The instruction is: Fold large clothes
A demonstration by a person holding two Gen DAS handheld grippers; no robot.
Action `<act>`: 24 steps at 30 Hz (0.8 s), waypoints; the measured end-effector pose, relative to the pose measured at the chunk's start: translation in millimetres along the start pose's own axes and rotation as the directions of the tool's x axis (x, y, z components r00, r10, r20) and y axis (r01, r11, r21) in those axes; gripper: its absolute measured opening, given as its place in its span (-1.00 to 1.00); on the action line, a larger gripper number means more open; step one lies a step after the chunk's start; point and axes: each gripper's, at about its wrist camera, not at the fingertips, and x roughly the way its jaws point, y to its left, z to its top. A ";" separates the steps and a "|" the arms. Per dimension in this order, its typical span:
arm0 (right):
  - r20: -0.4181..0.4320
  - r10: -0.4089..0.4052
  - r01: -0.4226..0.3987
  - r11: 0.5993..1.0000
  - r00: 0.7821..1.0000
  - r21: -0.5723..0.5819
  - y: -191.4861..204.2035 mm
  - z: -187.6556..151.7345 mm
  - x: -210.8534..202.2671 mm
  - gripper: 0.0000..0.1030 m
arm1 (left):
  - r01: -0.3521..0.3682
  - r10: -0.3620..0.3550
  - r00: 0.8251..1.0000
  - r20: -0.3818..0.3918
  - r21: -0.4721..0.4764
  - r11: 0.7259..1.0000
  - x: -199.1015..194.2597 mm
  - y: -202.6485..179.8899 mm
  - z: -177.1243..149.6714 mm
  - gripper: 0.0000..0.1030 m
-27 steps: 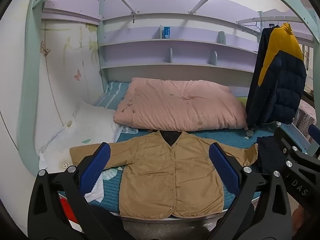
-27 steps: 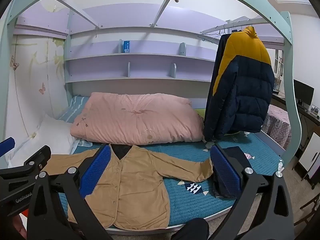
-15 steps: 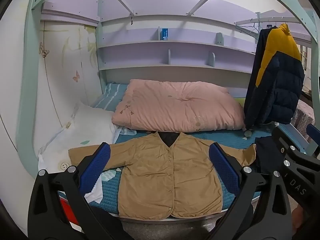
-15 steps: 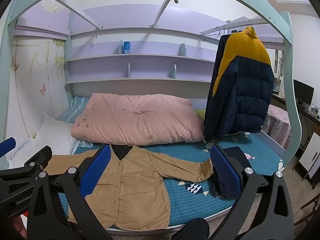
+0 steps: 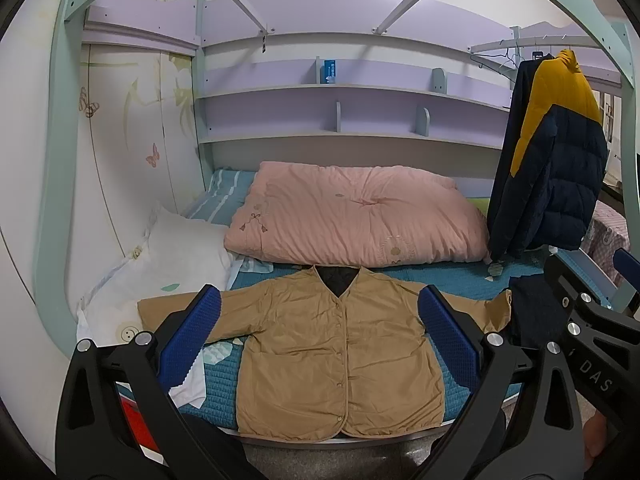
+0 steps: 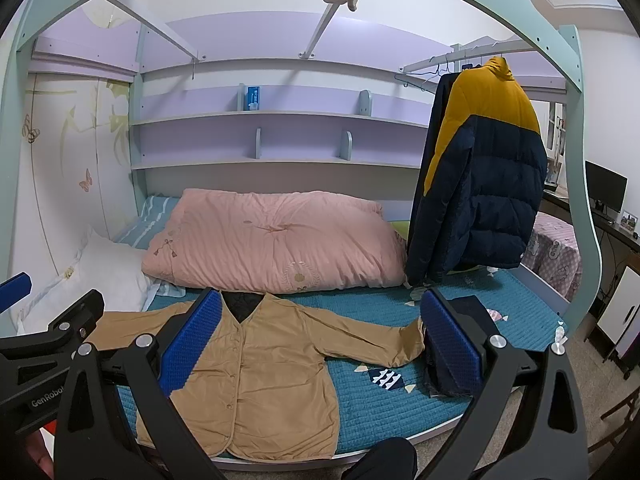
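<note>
Tan jacket (image 5: 336, 344) flat on bed, buttoned, sleeves spread.

A: What colours are you looking at on the bed?

B: Your jacket (image 5: 340, 344) is plain tan, with a dark quilted lining at the neck. It lies on a teal quilted bed cover (image 6: 400, 404) with small white and navy fish shapes. The duvet (image 5: 352, 220) is pink with faint embroidered motifs; the pillow (image 5: 176, 256) is white.

A: And around it?

B: The puffer coat (image 6: 492, 196) you see hanging is navy with a mustard-yellow top. The shelves (image 6: 280, 136) are lilac, the bed frame (image 6: 576, 128) pale mint. The wall panel (image 5: 132, 128) is cream with butterflies. Your gripper pads (image 5: 192, 340) are blue with a dimpled texture, on black frames.
</note>
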 end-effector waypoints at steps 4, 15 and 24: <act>0.000 0.007 -0.007 1.000 1.000 0.005 -0.1 -0.2 0.4 0.86 | 0.003 -0.003 1.000 0.002 -0.003 1.000 -0.2 0.3 -0.6 0.91; -0.003 0.011 -0.011 1.000 1.000 0.007 -4.3 4.4 -6.8 0.86 | 0.000 0.000 1.000 0.005 -0.002 1.000 -2.4 1.5 0.3 0.91; -0.002 0.009 -0.009 1.000 1.000 0.002 -2.9 4.3 -7.3 0.86 | -0.002 0.002 1.000 0.005 -0.002 1.000 -3.6 1.6 0.7 0.91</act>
